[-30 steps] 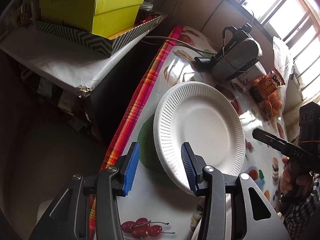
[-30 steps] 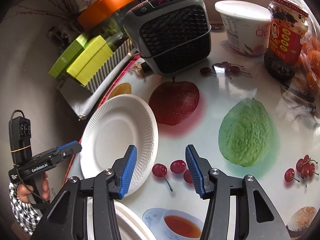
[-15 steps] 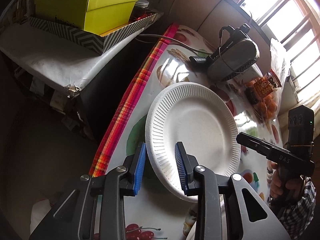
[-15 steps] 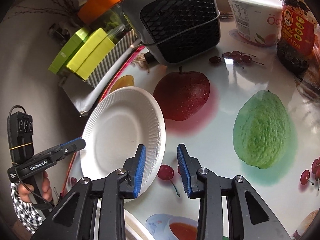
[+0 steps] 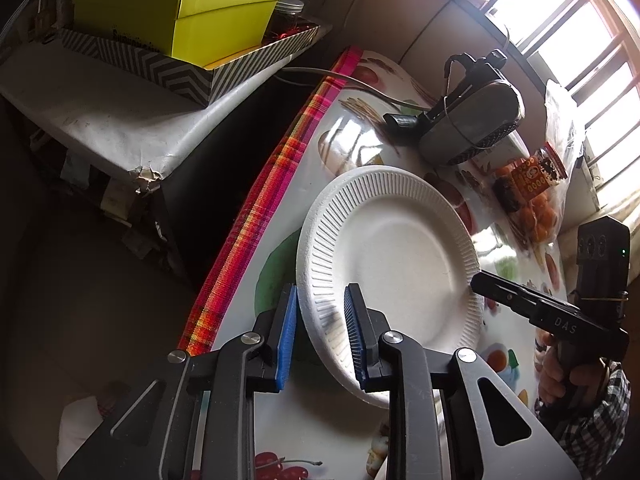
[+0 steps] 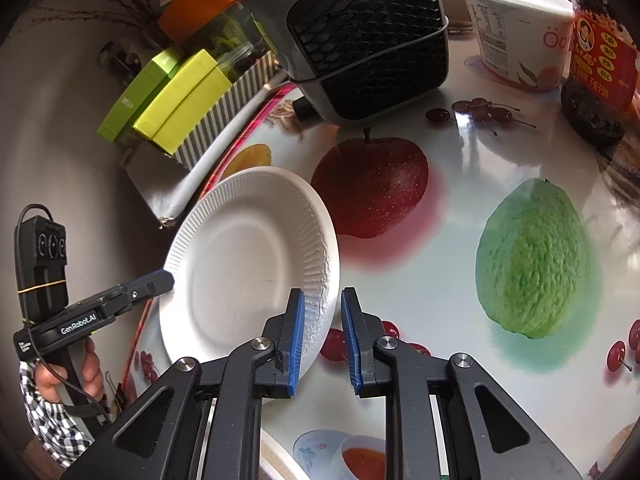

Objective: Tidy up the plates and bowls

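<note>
Your plate lies at the table's left edge, near the heater, with each of your 2 tools astride its rim on opposite sides. Your left tool is closing around the near-left rim, though I cannot tell if its pads bite yet, while your right tool has narrowed to its tightest with the right rim between its pads. It looks like thin, light, ribbed paper that will flex and crease easily, so pinch only the fluted rim and lift evenly.
</note>
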Available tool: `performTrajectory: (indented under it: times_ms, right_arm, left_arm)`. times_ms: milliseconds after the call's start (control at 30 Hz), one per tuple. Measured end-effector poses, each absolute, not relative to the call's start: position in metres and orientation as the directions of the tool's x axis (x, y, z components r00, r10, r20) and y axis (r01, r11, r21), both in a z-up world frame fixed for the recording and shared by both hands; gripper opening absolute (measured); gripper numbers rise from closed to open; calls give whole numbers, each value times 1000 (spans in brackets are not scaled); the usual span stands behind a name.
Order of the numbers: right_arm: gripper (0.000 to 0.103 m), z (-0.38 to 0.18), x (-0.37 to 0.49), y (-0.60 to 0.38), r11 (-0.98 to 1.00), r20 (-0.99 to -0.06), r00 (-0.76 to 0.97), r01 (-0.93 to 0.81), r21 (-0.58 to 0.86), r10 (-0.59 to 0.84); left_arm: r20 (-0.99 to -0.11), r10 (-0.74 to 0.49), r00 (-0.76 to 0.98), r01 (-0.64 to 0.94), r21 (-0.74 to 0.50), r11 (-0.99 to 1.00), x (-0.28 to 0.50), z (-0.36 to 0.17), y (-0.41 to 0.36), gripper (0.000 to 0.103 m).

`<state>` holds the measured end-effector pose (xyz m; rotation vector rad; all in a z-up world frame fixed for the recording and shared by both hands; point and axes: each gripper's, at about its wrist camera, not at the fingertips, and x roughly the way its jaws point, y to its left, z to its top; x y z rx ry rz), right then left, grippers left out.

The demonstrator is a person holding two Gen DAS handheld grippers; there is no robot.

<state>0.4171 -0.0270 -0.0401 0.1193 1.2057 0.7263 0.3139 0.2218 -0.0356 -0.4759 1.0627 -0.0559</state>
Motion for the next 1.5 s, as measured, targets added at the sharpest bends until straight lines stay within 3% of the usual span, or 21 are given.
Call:
performTrajectory:
  times_ms: [1500]
  right_arm:
    - [18, 22, 360, -64, 769, -762, 262, -465, 439, 593]
  left_arm:
    - [-783, -275, 557, -107, -397, 912, 271, 16, 197, 23]
